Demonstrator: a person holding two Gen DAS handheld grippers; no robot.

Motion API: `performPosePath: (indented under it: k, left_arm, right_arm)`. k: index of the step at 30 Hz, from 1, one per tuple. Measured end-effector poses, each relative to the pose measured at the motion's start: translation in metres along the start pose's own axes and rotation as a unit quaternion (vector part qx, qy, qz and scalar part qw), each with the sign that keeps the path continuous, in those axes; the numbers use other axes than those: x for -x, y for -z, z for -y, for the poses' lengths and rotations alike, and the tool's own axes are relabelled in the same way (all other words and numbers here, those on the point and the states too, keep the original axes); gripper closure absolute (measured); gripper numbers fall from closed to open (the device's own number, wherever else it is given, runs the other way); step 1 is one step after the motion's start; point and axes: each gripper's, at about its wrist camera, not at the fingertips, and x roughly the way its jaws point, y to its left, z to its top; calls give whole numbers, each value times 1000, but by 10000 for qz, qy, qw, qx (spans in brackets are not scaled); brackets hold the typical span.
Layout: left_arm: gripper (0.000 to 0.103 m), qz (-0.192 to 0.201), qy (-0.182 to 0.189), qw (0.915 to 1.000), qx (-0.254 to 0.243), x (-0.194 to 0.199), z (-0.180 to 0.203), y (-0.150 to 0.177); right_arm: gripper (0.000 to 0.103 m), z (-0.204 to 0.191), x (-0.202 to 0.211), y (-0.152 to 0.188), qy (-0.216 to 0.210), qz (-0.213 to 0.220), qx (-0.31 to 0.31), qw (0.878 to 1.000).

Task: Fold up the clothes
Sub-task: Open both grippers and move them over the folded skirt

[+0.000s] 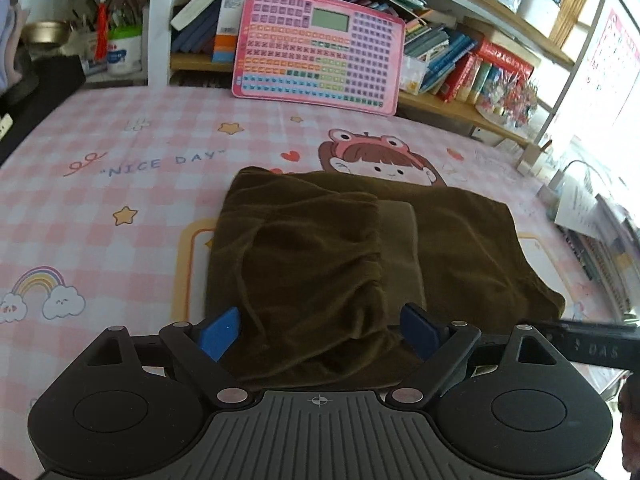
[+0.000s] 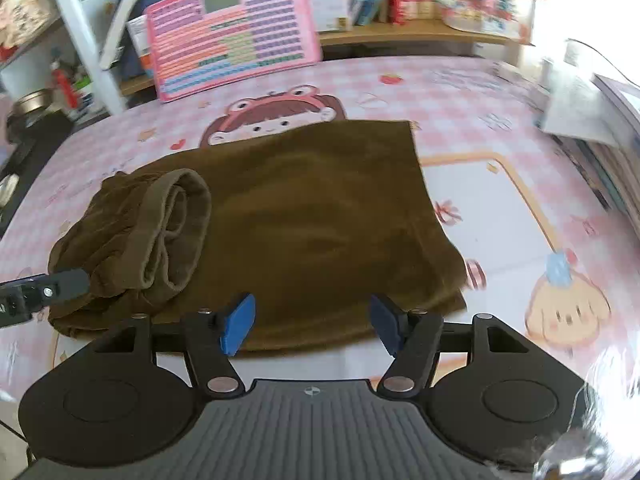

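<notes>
Left tool (image 1: 320,330) wide open over brown garment (image 1: 320,260) (folded), right tool (image 2: 310,322) open, empty

Garment (image 1: 320,248) on mat (image 1: 120,184) (board (image 1: 316,48) behind).

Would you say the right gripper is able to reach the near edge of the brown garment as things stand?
Probably yes: the right gripper stands open directly before the brown garment, and nothing lies between its jaws and the near edge.

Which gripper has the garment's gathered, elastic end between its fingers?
The left gripper: the brown garment's bunched end lies between its open fingers; the right gripper faces the flat part.
</notes>
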Motion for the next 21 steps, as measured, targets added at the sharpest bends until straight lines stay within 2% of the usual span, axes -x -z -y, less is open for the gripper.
performPosePath:
  k: [6, 10, 13, 21]
  left_arm:
    - [13, 126, -675, 9965, 475, -6, 37, 8]
    - [12, 193, -1162, 9900, 776, -12, 79, 22]
    - [8, 286, -1505, 9837, 943, -13, 111, 39]
    - [7, 114, -1883, 9734, 1301, -8, 158, 67]
  right_arm:
    - [39, 29, -6, -18, -598, 37, 717, 9956]
    - [38, 61, -4, -32, -1102, 47, 1097, 9878]
    - [38, 86, -6, -33, -1397, -87, 1239, 9824]
    - [38, 132, -5, -28, -1806, -457, 1275, 9742]
